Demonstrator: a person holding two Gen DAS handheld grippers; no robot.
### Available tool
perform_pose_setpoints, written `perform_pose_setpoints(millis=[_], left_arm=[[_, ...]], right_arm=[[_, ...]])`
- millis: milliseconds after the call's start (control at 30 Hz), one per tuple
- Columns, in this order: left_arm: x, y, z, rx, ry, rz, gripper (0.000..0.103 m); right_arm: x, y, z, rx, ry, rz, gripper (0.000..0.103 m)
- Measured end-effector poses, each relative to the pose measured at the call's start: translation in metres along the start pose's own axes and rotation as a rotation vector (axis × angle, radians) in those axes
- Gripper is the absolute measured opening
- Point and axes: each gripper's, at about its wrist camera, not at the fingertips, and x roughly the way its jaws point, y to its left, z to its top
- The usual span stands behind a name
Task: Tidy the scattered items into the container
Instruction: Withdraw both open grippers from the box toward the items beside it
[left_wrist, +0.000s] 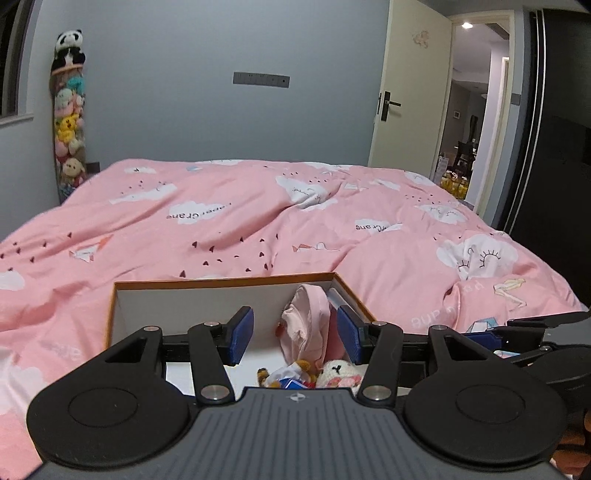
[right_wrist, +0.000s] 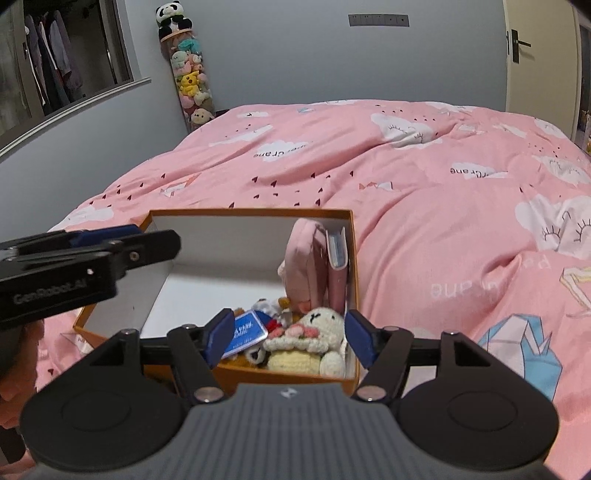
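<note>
Blue-padded fingers of the right gripper (right_wrist: 287, 338) stand apart just above the near end of the orange box (right_wrist: 354, 258), released, nothing between the pads. No earlier look at them, so only that spread can be told. Below them in the box lie a cream crocheted doll (right_wrist: 314, 341), a blue card (right_wrist: 245, 332) and some small plush toys (right_wrist: 269, 308) too jumbled to tell apart. Against the box's far right wall a pink pouch (right_wrist: 303, 266) stands upright on end, with a pink wallet (right_wrist: 338, 273) pressed beside it, also upright.

The box sits on the pink cloud-print duvet (right_wrist: 424, 177), its long axis running away from the camera toward the grey wall; its left half is bare white floor. The left gripper (left_wrist: 294, 334) hangs over the box's left side, jaws likewise parted and empty; from its own view its body hides the box's near wall and most of the toys.

Beyond the box's far left corner, a tall clear tube of plush toys (right_wrist: 190, 85) topped by a panda (right_wrist: 170, 16) leans at the wall. Right of the box, an open cream door (left_wrist: 410, 85)
</note>
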Motion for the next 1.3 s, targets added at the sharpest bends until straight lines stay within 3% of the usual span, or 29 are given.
perform_pose_setpoints(millis=[567,767,1300], left_arm=[[-0.031,0.013,-0.022,-0.002,0.01,0.026,0.058],[-0.033,0.019,-0.035,-0.004,0.043,0.037,0.058],[-0.027,0.048,-0.072,-0.066,0.173,0.051,0.058]], right_arm=[[-0.001,0.009,-0.025,0.014,0.065,-0.006,0.069],[0.001,0.012,-0.036,0.008,0.089,0.016,0.075],[0.004,0.01,-0.06,0.027,0.155,-0.012,0.076]])
